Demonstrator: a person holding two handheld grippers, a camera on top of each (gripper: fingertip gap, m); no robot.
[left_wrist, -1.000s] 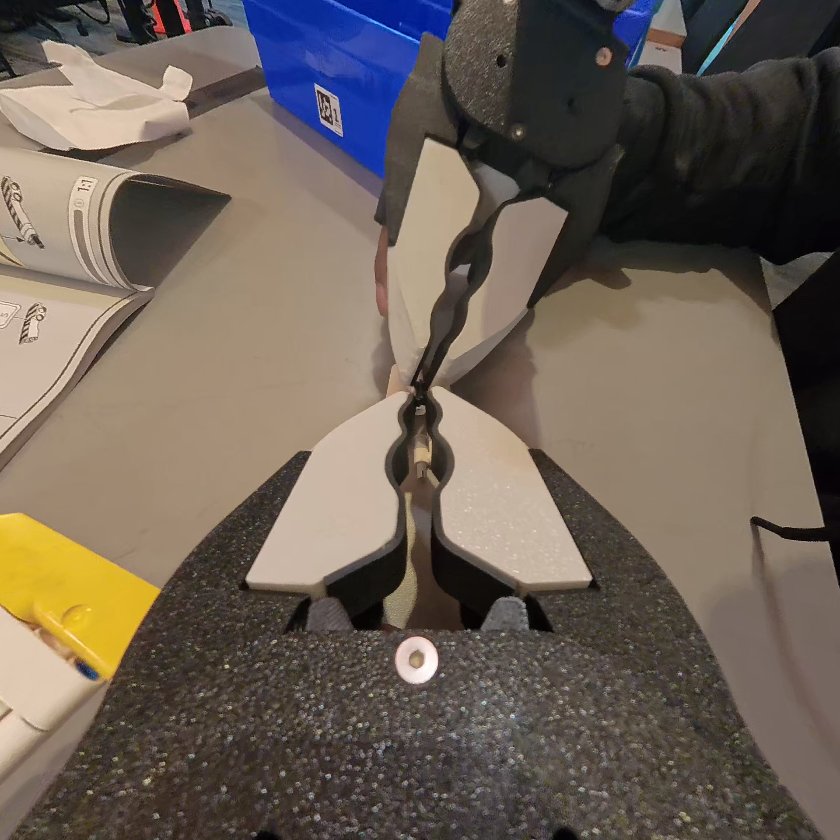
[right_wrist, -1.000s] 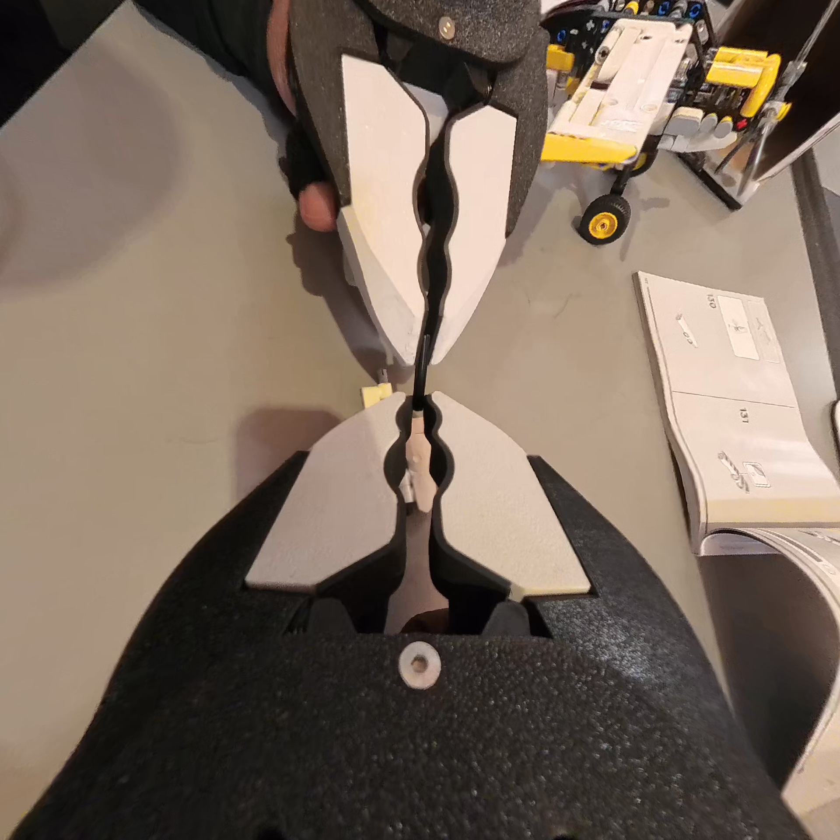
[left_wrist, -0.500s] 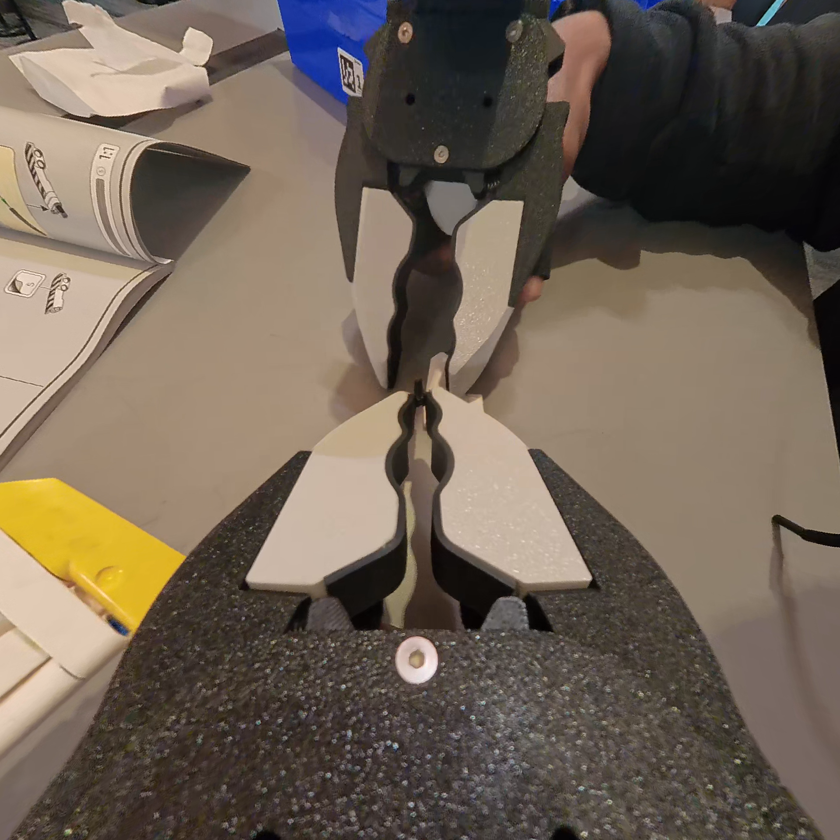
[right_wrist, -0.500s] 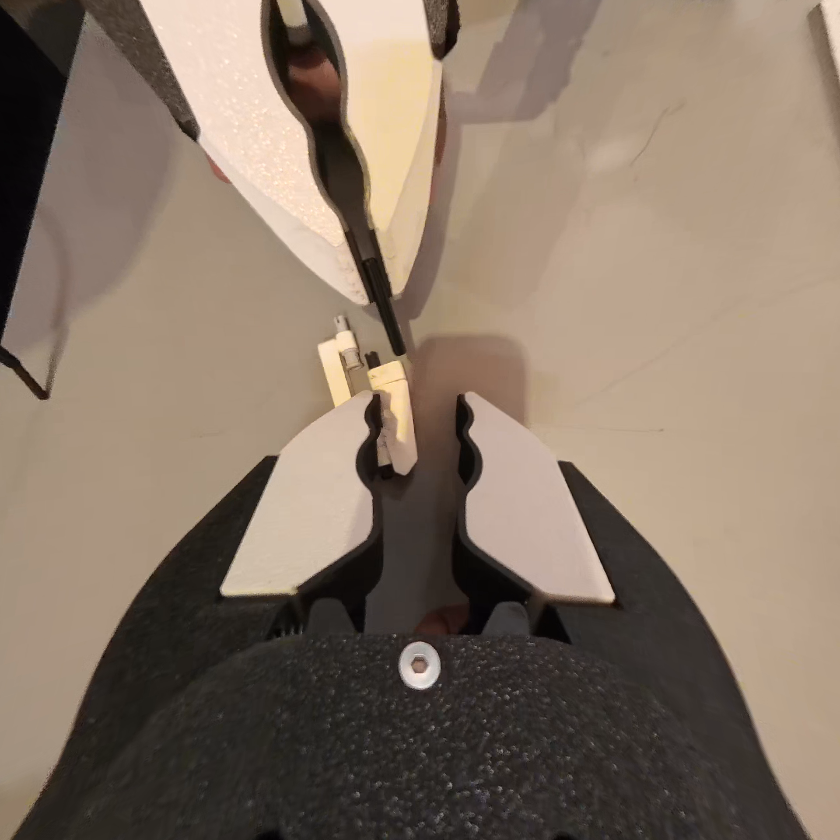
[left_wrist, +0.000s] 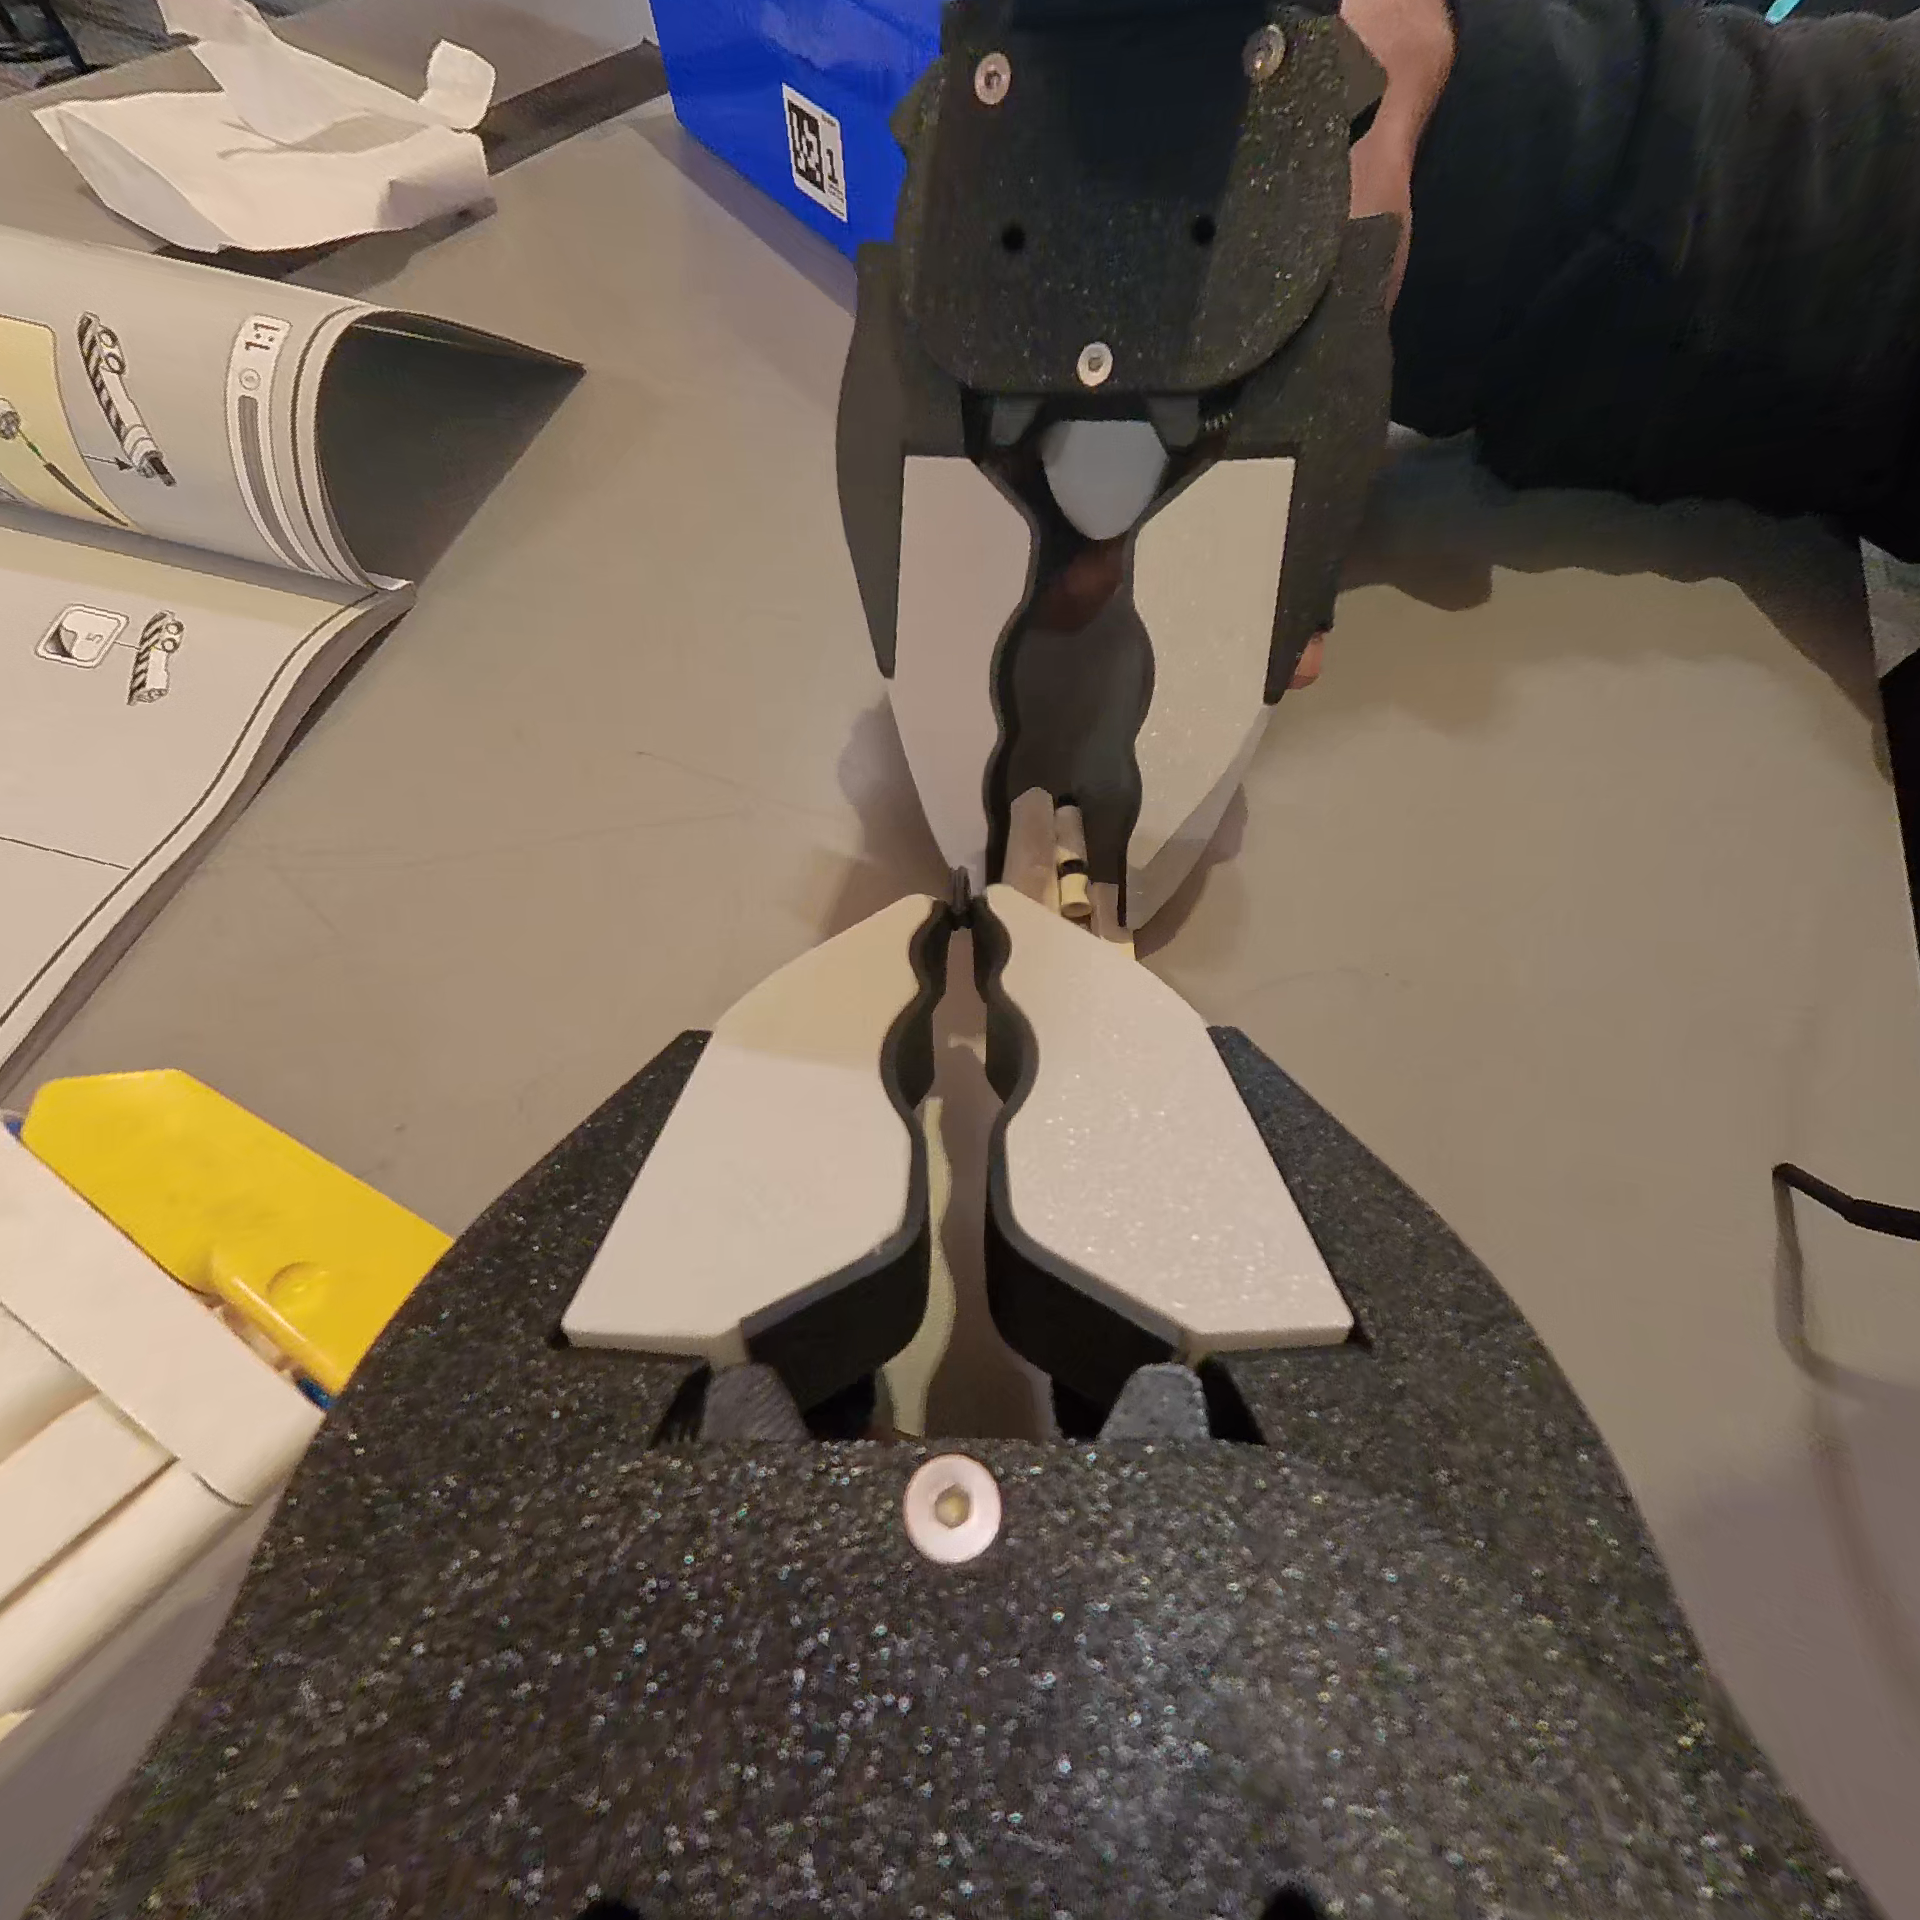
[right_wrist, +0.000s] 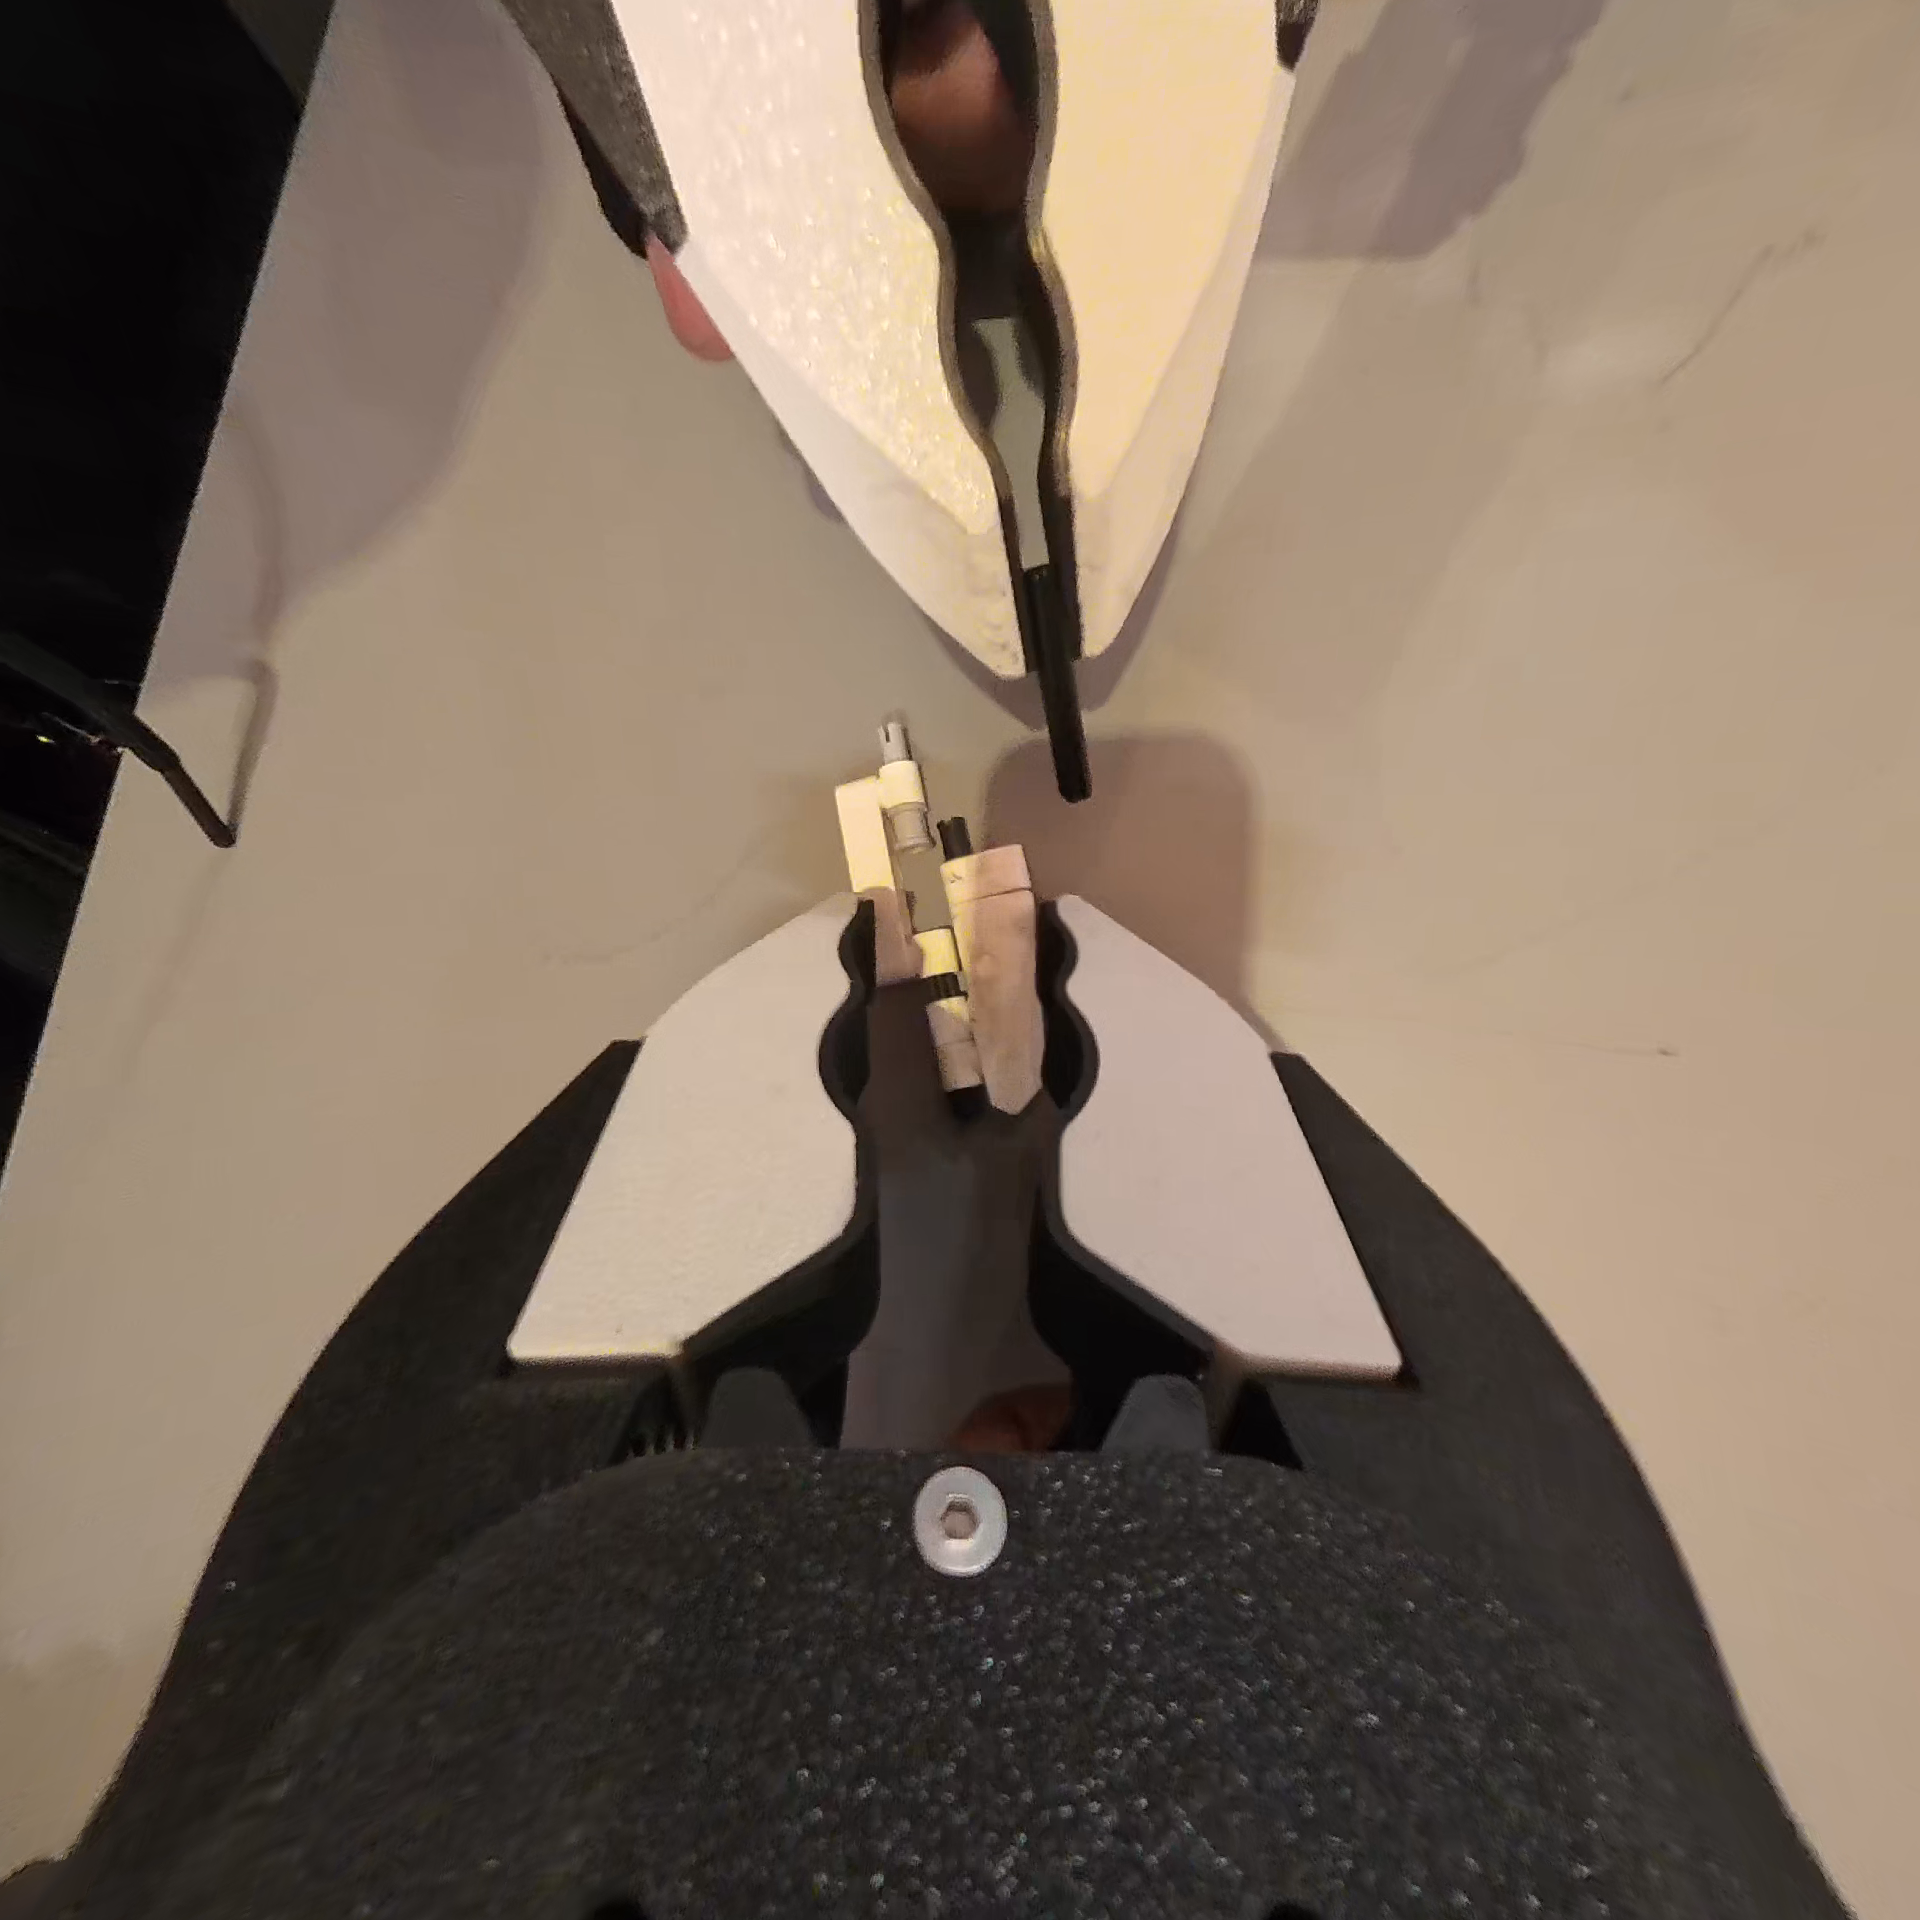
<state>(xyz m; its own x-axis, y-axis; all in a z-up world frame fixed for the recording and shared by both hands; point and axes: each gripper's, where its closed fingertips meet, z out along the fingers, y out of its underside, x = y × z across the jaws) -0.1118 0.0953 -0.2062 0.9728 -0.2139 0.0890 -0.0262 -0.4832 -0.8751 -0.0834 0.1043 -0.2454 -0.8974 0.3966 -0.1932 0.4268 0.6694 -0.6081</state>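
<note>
My left gripper (left_wrist: 966, 914) is shut on a thin black rod (right_wrist: 1055, 707). In the right wrist view the rod sticks out of the left gripper's tips (right_wrist: 1044, 665) and ends just short of a small cream and white brick assembly (right_wrist: 966, 935). That assembly, with pegs and a short black pin, lies on the grey table (right_wrist: 1507, 831) between the fingers of my right gripper (right_wrist: 951, 914). The right gripper is open and its pads do not press on the assembly. In the left wrist view the right gripper (left_wrist: 1055, 883) points down at the table with the assembly (left_wrist: 1070, 873) between its spread fingers.
An open instruction booklet (left_wrist: 156, 520) lies at the left, with a crumpled white paper bag (left_wrist: 281, 156) behind it. A blue bin (left_wrist: 769, 104) stands at the back. A yellow and white model part (left_wrist: 208, 1226) is at the near left. A black cable (left_wrist: 1849, 1205) lies at the right edge. My hands' fingertips stand some 5 cm from each other.
My right gripper opened and let go of the assembly, which now lies on the table between its fingers. My left gripper stayed shut on the black rod, whose tip has drawn away from the assembly.
</note>
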